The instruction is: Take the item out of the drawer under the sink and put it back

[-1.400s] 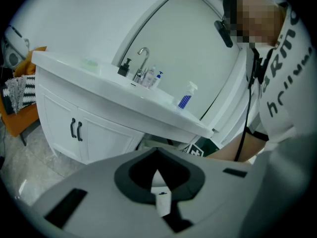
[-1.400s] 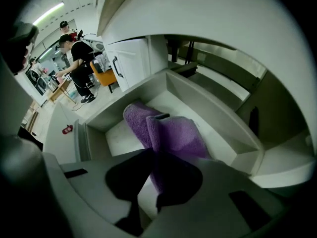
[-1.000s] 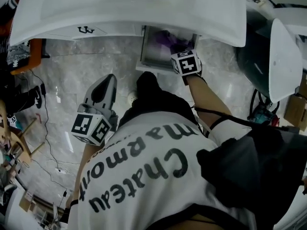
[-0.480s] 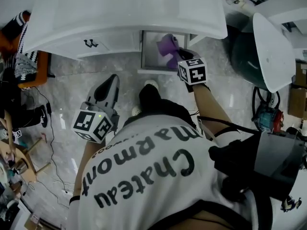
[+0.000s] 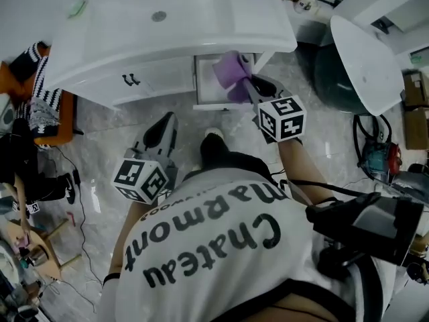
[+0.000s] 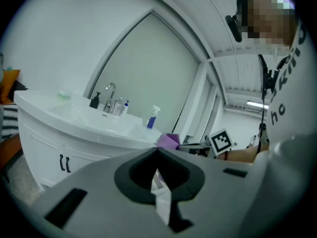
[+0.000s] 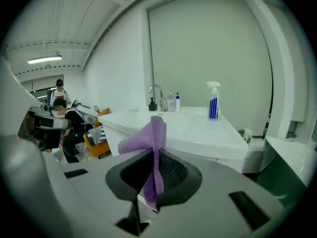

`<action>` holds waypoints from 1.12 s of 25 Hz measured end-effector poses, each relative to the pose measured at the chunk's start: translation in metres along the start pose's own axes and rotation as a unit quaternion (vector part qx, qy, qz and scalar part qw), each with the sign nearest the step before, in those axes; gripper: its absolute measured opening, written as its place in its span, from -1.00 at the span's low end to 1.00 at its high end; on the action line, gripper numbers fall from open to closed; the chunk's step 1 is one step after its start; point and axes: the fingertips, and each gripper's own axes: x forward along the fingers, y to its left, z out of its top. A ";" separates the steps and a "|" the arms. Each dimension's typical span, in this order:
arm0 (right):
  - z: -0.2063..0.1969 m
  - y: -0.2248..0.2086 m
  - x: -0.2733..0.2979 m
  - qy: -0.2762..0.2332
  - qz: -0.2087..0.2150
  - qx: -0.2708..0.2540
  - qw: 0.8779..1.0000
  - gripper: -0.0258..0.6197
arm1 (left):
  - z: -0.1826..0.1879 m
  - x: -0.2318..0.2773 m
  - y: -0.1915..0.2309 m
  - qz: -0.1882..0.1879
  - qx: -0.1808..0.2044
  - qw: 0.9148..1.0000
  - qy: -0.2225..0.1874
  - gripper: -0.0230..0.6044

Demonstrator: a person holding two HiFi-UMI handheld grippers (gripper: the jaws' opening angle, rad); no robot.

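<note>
Purple cloth (image 5: 228, 71) hangs just above the open drawer (image 5: 209, 94) of the white sink cabinet (image 5: 167, 42), lifted clear for its return; right gripper (image 5: 245, 80) stays clamped on it, left gripper (image 5: 167, 121) waits nearer, jaws together, empty

1. The drawer (image 5: 206, 86) is mostly hidden inside, beneath the rim of the sink (image 5: 201, 25) and the purple cloth (image 5: 230, 71).
2. The cloth's lower end vanishes inside the right tongs (image 7: 151, 185).
3. The label on the spray bottle (image 7: 213, 103) is too small to read.
</note>
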 end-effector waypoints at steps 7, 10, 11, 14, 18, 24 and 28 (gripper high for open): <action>0.057 0.034 -0.062 -0.088 0.010 -0.016 0.996 -0.78 | 0.019 -0.023 -0.017 -0.022 0.007 1.000 0.019 -0.91; 0.074 0.046 -0.085 -0.113 0.024 -0.018 0.993 -0.78 | 0.037 -0.033 -0.028 -0.032 0.017 0.999 -0.006 -0.90; 0.078 0.050 -0.091 -0.119 0.029 -0.017 0.992 -0.78 | 0.042 -0.036 -0.032 -0.035 0.023 0.999 -0.014 -0.91; 0.089 0.062 -0.103 -0.134 0.041 -0.015 0.990 -0.78 | 0.052 -0.043 -0.040 -0.049 0.035 0.998 -0.030 -0.91; 0.105 0.070 -0.118 -0.158 0.045 -0.023 0.986 -0.78 | 0.058 -0.045 -0.050 -0.074 0.032 0.996 -0.035 -0.90; 0.107 0.053 -0.143 -0.164 0.021 -0.024 0.986 -0.78 | 0.068 -0.054 -0.073 -0.079 0.058 0.994 -0.044 -0.91; 0.109 0.050 -0.155 -0.173 0.009 -0.031 0.984 -0.78 | 0.069 -0.055 -0.075 -0.076 0.042 0.995 -0.054 -0.91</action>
